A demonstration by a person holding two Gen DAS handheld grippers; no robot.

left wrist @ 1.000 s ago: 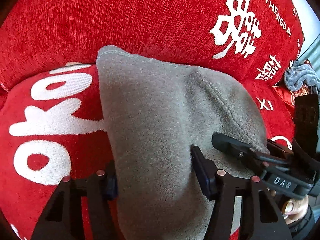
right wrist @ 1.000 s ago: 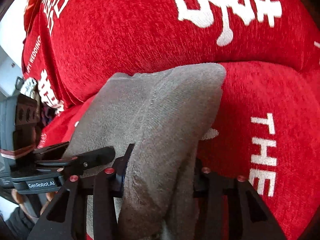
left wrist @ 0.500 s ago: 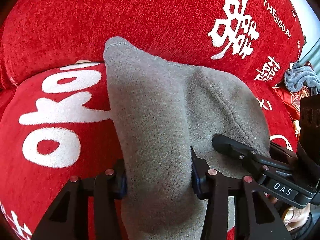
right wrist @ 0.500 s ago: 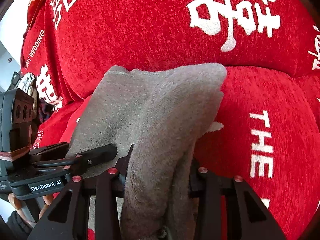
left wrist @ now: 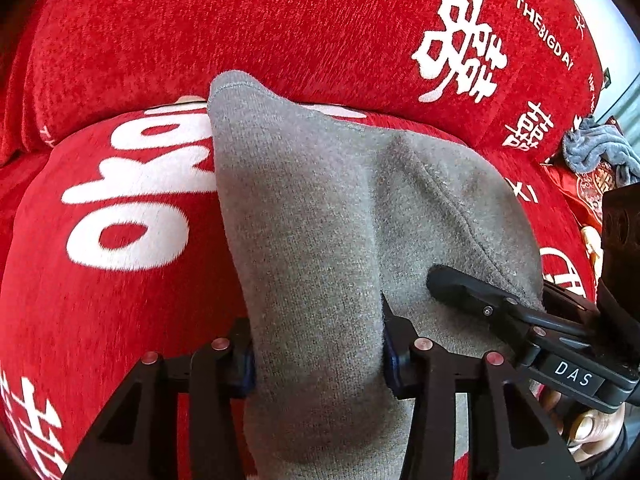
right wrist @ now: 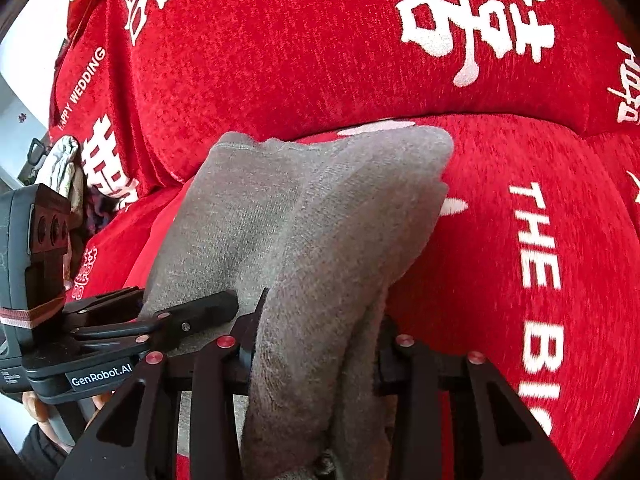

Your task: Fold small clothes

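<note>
We look steeply down along each pair of tongs, very close to the grey garment [left wrist: 320, 220] on the red sofa cover [left wrist: 200, 32]. Both views share that garment; the left view catches the right tongs [left wrist: 452, 284] at its right edge, the right view the left tongs [right wrist: 216, 304] at its left.

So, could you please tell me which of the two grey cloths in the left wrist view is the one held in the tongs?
The large grey knit garment, pinched by both tongs at its near edge. The other, a crumpled bluish-grey cloth, lies untouched at the far right of the red cover.
</note>
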